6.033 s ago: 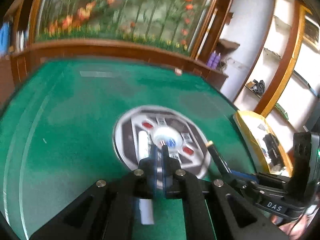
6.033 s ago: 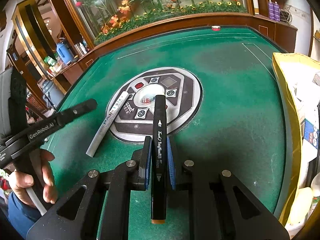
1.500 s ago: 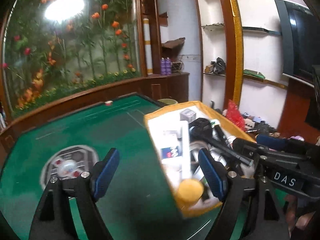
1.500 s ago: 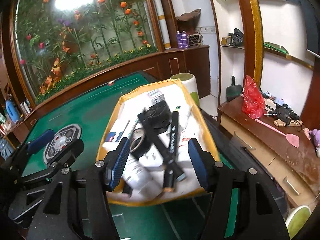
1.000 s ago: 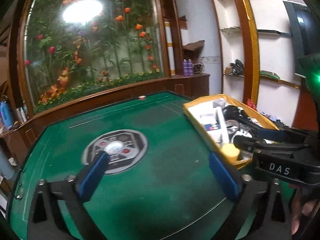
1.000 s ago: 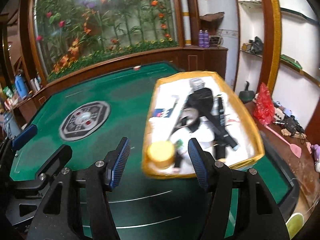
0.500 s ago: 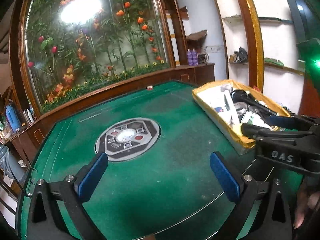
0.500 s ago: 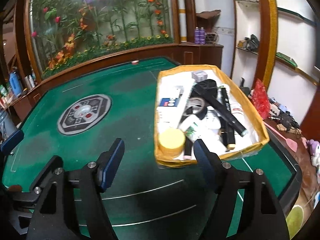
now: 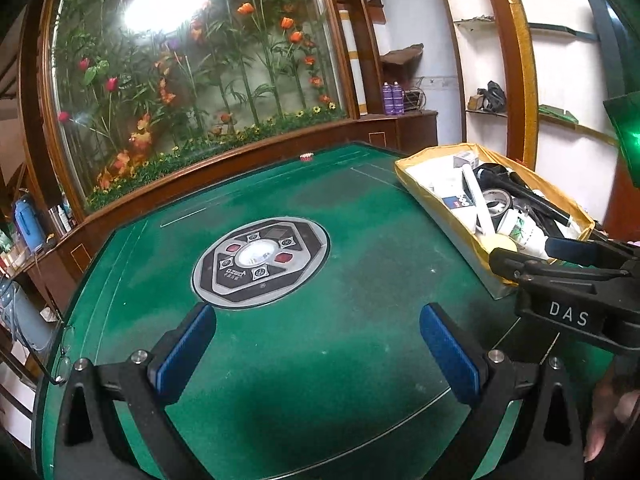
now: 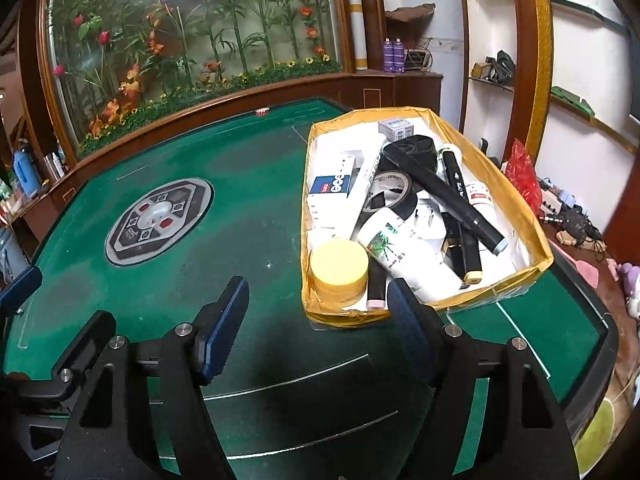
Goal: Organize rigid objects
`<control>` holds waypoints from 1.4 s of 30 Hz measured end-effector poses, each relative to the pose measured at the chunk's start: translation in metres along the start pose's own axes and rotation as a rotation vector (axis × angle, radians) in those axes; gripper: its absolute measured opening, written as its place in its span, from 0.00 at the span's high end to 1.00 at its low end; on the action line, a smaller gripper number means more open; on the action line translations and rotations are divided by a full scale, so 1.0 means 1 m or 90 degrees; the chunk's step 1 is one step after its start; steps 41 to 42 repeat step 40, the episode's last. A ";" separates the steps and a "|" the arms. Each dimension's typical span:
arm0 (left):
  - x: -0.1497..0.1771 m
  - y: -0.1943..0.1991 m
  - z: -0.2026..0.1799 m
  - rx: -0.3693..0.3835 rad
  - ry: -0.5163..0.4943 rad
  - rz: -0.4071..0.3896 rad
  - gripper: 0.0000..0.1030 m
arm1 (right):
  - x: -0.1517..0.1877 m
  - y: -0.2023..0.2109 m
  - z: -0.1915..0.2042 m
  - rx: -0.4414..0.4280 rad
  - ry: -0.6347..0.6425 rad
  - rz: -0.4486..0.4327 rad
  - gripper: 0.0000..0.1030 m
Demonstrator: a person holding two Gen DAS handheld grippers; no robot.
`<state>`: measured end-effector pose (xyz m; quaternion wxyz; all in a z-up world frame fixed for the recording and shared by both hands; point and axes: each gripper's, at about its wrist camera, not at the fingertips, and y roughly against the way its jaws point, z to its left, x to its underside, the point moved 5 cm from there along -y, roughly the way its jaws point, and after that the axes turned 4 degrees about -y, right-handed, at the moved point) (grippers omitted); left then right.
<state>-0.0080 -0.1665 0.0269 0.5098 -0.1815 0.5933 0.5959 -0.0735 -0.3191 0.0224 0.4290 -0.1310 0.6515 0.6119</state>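
A yellow-taped cardboard box (image 10: 496, 289) stands on the right part of the green table (image 10: 256, 184). Inside lie a black marker (image 10: 460, 208), a white paint pen (image 10: 366, 184), a white bottle (image 10: 404, 248), a yellow jar (image 10: 338, 270), a tape roll (image 10: 394, 192) and small cartons. My right gripper (image 10: 316, 320) hovers open and empty just in front of the box's near left corner. My left gripper (image 9: 318, 344) is open and empty over bare felt, with the box (image 9: 440, 208) off to its right. The right gripper's fingers (image 9: 560, 264) show there beside the box.
A round grey control panel (image 9: 260, 256) sits in the table's middle. A small red-and-white piece (image 9: 307, 156) lies at the far wooden rim. Glasses (image 9: 60, 360) rest on the left edge. Right of the table stands a low wooden cabinet (image 10: 576, 240) with clutter.
Both grippers held pens six seconds ago; the pens now lie in the box. Over the last second both views drew back from the box and the right jaws spread wider.
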 end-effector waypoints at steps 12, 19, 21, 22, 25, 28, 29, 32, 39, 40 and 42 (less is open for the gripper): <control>0.001 -0.002 0.000 0.006 0.002 0.009 0.01 | 0.000 0.000 0.000 -0.008 -0.007 0.000 0.30; 0.001 -0.002 0.000 0.006 0.002 0.009 0.01 | 0.000 0.001 0.002 -0.009 -0.003 0.001 0.30; 0.001 -0.002 0.000 0.007 0.003 0.009 0.01 | 0.000 0.001 0.003 -0.010 -0.002 0.000 0.30; 0.001 -0.002 0.000 0.007 0.003 0.010 0.01 | 0.000 0.001 0.003 -0.010 -0.001 0.000 0.30; 0.002 -0.001 0.002 0.001 0.005 0.010 0.01 | 0.000 0.001 0.004 -0.011 -0.003 0.002 0.30; 0.003 -0.002 0.009 -0.009 0.017 0.021 0.01 | 0.000 0.001 0.004 -0.011 -0.002 0.001 0.30; 0.004 -0.002 0.013 -0.010 0.024 0.027 0.01 | 0.000 0.002 0.006 -0.012 0.001 0.001 0.30; 0.007 -0.002 0.022 -0.006 0.031 0.049 0.01 | 0.001 0.004 0.011 -0.014 0.011 -0.001 0.30; 0.019 0.013 0.054 -0.034 0.040 0.050 0.01 | 0.007 0.003 0.030 -0.027 0.038 0.015 0.30; 0.022 0.013 0.062 -0.035 0.046 0.055 0.01 | 0.009 0.002 0.034 -0.030 0.044 0.022 0.30; 0.022 0.013 0.062 -0.035 0.046 0.055 0.01 | 0.009 0.002 0.034 -0.030 0.044 0.022 0.30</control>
